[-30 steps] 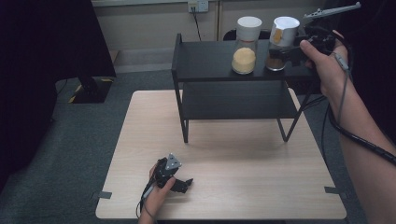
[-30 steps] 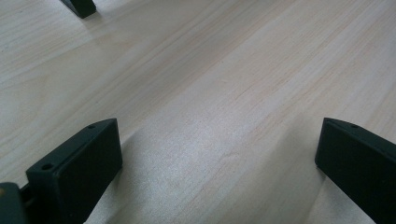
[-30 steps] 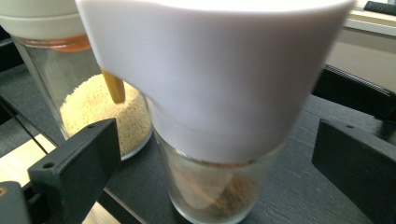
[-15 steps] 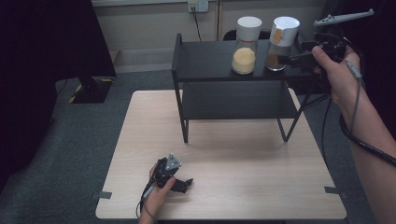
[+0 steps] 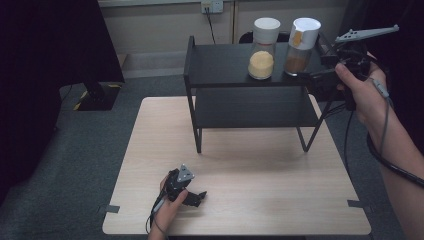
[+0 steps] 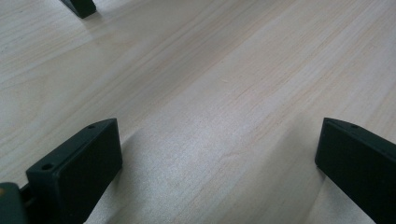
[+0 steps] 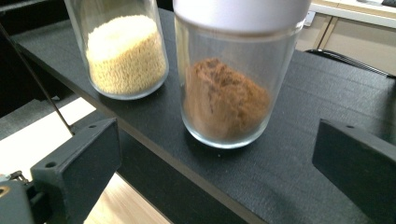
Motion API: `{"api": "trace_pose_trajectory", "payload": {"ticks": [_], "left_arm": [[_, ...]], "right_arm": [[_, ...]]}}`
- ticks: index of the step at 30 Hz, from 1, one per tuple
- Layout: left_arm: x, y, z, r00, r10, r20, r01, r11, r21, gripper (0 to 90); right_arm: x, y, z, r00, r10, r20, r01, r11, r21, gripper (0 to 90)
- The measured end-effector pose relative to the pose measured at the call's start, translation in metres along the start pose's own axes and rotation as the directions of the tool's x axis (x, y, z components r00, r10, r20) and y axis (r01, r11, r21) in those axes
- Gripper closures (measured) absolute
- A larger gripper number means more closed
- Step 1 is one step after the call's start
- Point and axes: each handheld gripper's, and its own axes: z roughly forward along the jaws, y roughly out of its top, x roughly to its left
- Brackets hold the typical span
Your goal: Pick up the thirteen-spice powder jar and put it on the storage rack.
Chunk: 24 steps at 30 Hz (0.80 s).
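Your desk [image 5: 280, 200] lies mostly bare across the frame's lower half, the black shelf [image 5: 225, 65] standing at its far edge. At upper right, your right hand-held gripper [image 5: 320, 75], jaws apart, sits just beside the brown-powder jar [image 5: 299, 47]; the yellow-grain jar [image 5: 262, 50] stands left. Your right gripper view shows the jar untouched. At lower left, your left hand-held gripper [image 5: 197, 198] rests gaping on wood.
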Motion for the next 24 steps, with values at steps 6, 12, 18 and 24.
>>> {"api": "trace_pose_trajectory", "payload": {"ticks": [6,12,18,24], "left_arm": [[0.000,0.000,0.000,1.0000,0.000,0.000,0.000,1.0000,0.000,0.2],[0.000,0.000,0.000,1.0000,0.000,0.000,0.000,1.0000,0.000,0.2],[0.000,0.000,0.000,1.0000,0.001,0.000,-0.001,1.0000,0.003,0.2],[0.000,0.000,0.000,1.0000,0.003,0.000,-0.003,1.0000,0.003,0.2]], "right_arm": [[-0.002,-0.013,-0.001,0.9997,0.013,-0.023,-0.013,1.000,-0.020,0.7],[-0.001,-0.023,-0.005,0.9988,0.011,-0.047,-0.013,0.999,-0.031,0.6],[0.001,-0.034,-0.010,0.9974,-0.003,-0.072,0.001,0.999,-0.036,0.4],[0.006,-0.046,-0.014,0.9947,-0.011,-0.102,0.007,0.999,-0.045,0.3]]}}
